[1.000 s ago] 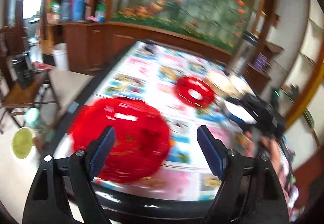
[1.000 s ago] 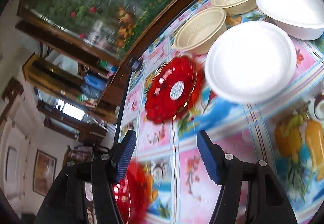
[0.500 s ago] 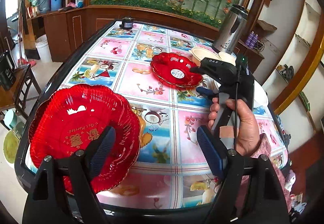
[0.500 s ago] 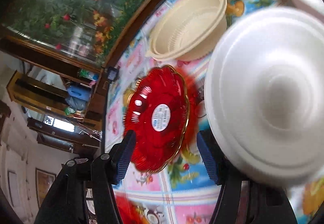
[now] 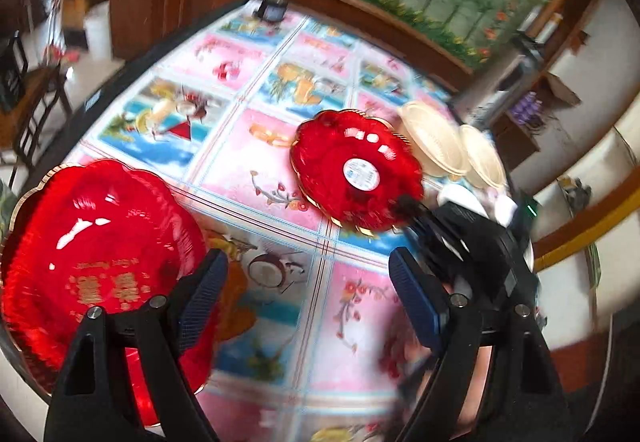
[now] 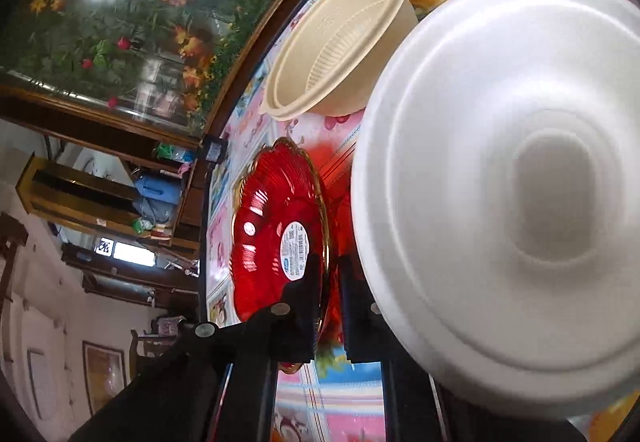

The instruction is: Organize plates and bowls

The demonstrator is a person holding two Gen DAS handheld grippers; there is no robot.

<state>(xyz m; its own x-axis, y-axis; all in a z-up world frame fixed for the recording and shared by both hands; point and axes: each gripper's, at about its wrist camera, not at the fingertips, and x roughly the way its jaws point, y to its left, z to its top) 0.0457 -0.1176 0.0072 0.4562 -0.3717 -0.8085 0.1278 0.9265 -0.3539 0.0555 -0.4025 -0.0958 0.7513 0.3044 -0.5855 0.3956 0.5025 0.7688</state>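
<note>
A small red plate (image 5: 356, 172) with a white sticker lies mid-table; its near rim sits between the closed jaws of my right gripper (image 6: 330, 306), also seen in the left wrist view (image 5: 408, 208). The plate shows again in the right wrist view (image 6: 276, 230). A large red plate (image 5: 96, 254) lies at the table's near left corner. My left gripper (image 5: 308, 298) is open and empty above the table, its left finger over that plate's edge. A white foam plate (image 6: 504, 182) lies right of the small red plate. Two beige bowls (image 6: 340, 46) stand behind.
The table (image 5: 240, 170) has a colourful fruit-print cover and a dark rim. A small dark object (image 5: 272, 8) sits at its far edge. A wooden cabinet with an aquarium runs behind. A chair (image 5: 24, 90) stands to the left.
My right gripper has moved in and shut on the small red plate's rim. My left gripper has shifted and tilted, staying open.
</note>
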